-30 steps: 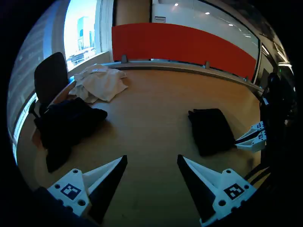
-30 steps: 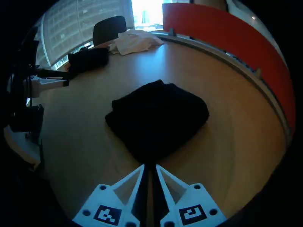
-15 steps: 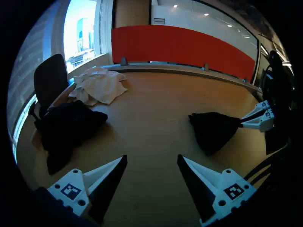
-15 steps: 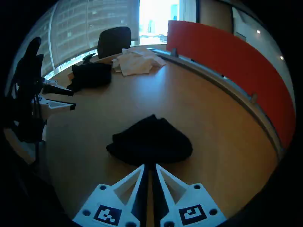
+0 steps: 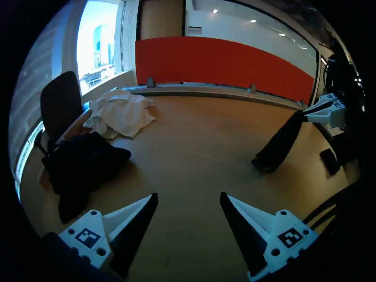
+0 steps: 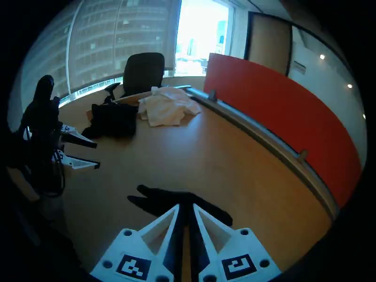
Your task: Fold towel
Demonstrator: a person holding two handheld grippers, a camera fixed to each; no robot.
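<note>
Rising from where it was lying flat a second ago, the black towel (image 5: 279,143) is hanging in the left gripper view as a long, limp strip from the right gripper (image 5: 324,109), whose jaws are pinching its top edge. Its lower end is meeting the smooth wooden bench (image 5: 197,136). Nearer the camera, the left gripper (image 5: 188,197) is hovering with its jaws spread wide, holding and touching nothing. A crumpled white cloth (image 5: 121,112) and a soft dark heap (image 5: 80,162) are lying at the bench's far left, beside a black office chair (image 5: 58,103). A flat red partition (image 5: 221,61) is running along the back edge.

In the right gripper view, the right gripper (image 6: 185,209) is pressing its jaws together on the black towel (image 6: 181,201), whose dark folds are spreading out beyond the tips above the glossy bench (image 6: 211,155). Off to the left, the left gripper (image 6: 96,155) is hovering with its jaws apart.
</note>
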